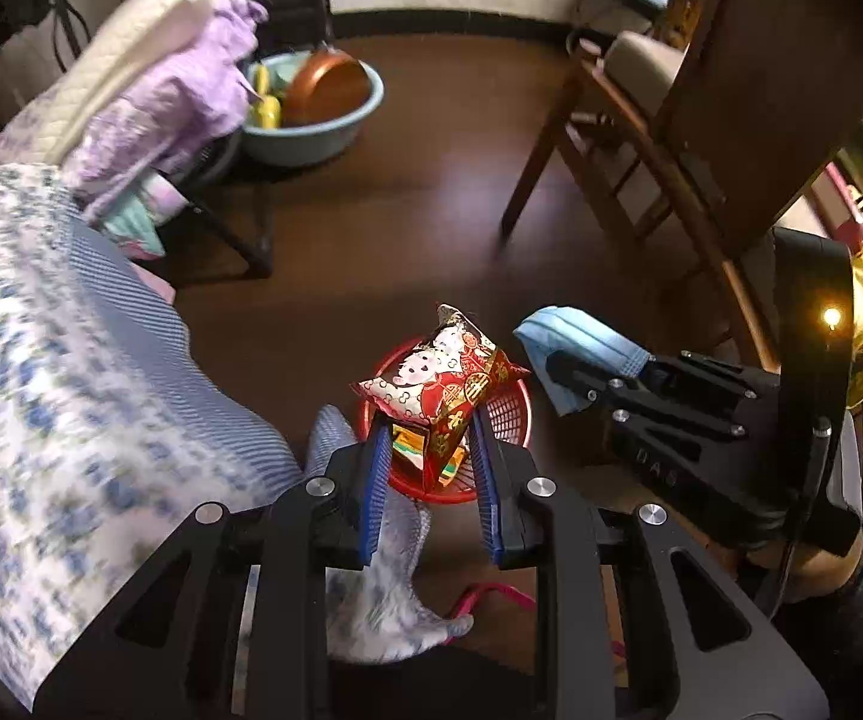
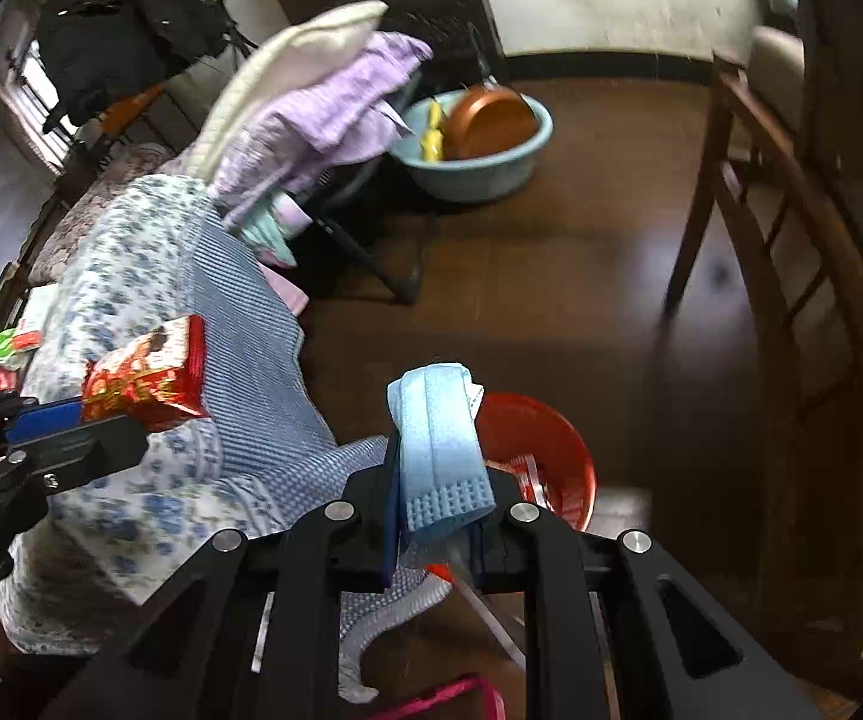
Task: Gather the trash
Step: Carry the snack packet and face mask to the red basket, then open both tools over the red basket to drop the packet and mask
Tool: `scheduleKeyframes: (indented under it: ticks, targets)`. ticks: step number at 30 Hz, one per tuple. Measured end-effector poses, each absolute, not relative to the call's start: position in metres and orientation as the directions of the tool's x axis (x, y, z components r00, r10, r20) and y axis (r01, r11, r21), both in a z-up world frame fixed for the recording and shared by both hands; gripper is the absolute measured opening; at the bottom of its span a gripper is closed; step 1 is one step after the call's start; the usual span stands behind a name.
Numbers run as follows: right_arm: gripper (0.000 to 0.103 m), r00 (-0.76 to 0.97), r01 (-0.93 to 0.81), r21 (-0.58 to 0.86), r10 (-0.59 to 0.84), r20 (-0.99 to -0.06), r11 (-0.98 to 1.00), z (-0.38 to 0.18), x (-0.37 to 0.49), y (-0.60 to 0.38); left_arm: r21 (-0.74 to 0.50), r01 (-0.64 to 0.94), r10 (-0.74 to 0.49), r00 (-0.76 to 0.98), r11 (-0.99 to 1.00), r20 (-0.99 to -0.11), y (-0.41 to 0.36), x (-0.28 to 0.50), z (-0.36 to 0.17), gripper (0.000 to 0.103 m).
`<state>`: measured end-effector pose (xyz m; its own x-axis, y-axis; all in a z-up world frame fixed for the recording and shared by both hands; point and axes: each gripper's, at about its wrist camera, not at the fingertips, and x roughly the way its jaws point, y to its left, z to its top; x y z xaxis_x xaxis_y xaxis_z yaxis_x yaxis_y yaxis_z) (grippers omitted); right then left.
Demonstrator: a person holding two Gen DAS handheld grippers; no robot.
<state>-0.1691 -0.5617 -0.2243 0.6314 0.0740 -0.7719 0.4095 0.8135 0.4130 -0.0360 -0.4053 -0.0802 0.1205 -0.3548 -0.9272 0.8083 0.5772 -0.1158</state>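
My left gripper (image 1: pixel 428 426) is shut on a red and gold snack wrapper (image 1: pixel 440 378) and holds it right above the red plastic basket (image 1: pixel 512 414) on the floor. The wrapper also shows in the right wrist view (image 2: pixel 146 375), at the left gripper's tips (image 2: pixel 86 414). My right gripper (image 2: pixel 437 480) is shut on a folded blue face mask (image 2: pixel 440 450), held over the near left rim of the red basket (image 2: pixel 545 438). In the left wrist view the right gripper (image 1: pixel 575 378) and the mask (image 1: pixel 575 342) sit just right of the basket.
A bed with a blue floral blanket (image 1: pixel 71 360) fills the left. A teal basin (image 1: pixel 317 114) with a brown pan stands on the dark floor behind. A wooden chair (image 1: pixel 641 144) stands at the right. A pink slipper (image 1: pixel 491 594) lies near the bed's edge.
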Motion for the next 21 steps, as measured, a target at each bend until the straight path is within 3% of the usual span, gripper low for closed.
scheduleKeyframes:
  ticks: [21]
  targets:
    - [0.018,0.51,0.476,0.384,0.107,-0.853,0.791,-0.302,-0.136,-0.565,-0.192,0.784,-0.213,-0.078,0.59,-0.974,-0.453,-0.019,-0.183,0.026]
